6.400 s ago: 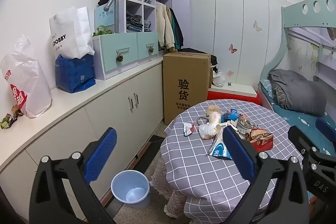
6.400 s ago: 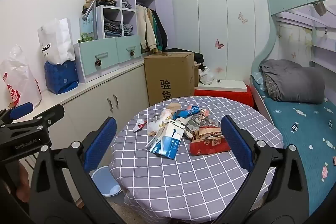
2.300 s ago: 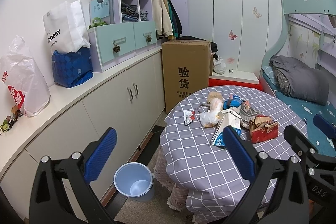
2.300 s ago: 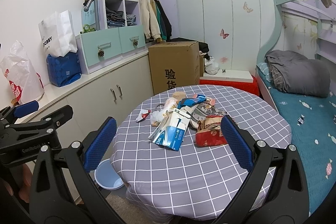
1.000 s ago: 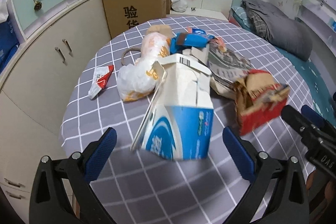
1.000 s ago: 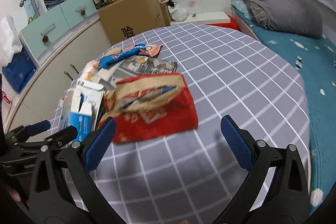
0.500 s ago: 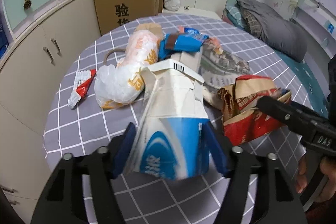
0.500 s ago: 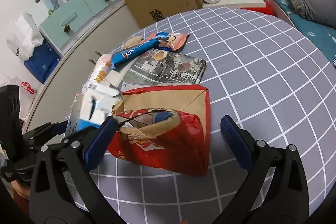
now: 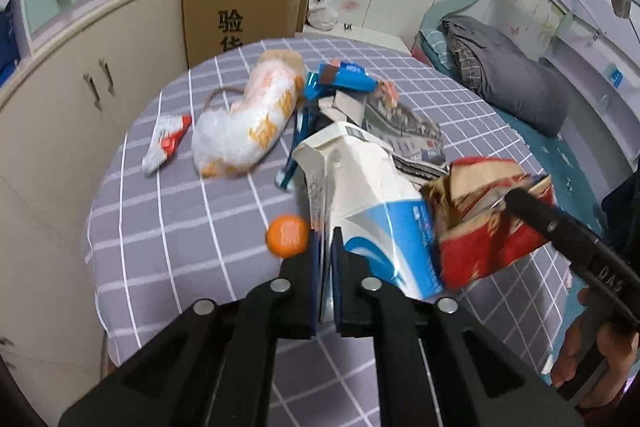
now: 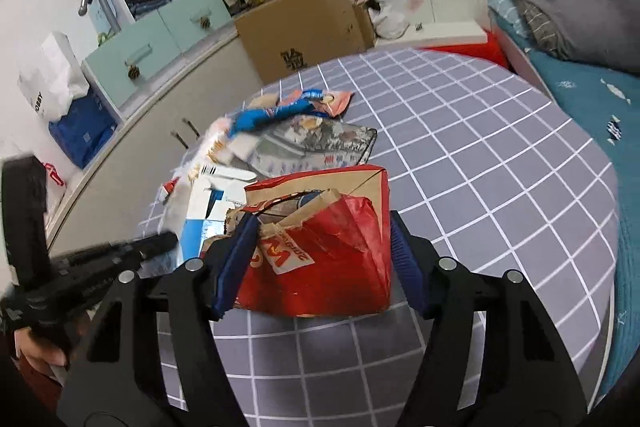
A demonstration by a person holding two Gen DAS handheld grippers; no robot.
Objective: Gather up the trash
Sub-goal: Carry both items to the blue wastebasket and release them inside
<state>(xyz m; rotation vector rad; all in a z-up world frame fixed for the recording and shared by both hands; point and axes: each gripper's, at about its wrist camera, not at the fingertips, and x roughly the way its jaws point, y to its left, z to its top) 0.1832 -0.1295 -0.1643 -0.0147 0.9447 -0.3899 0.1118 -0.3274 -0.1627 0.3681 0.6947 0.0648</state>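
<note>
Orange round object near table's left edge: blurred, identity unclear. Blue-white carton half hidden behind red paper bag.

My left gripper reaches forward and slightly down, its jaws drawn almost together with only a thin slit between the blue pads. My right gripper points forward and down too, its jaws partly closed, each pad pressing a side of what sits between them. From the left wrist view, one black finger of the right gripper slants in from the right edge, my right hand wrapped around its handle below.
</note>
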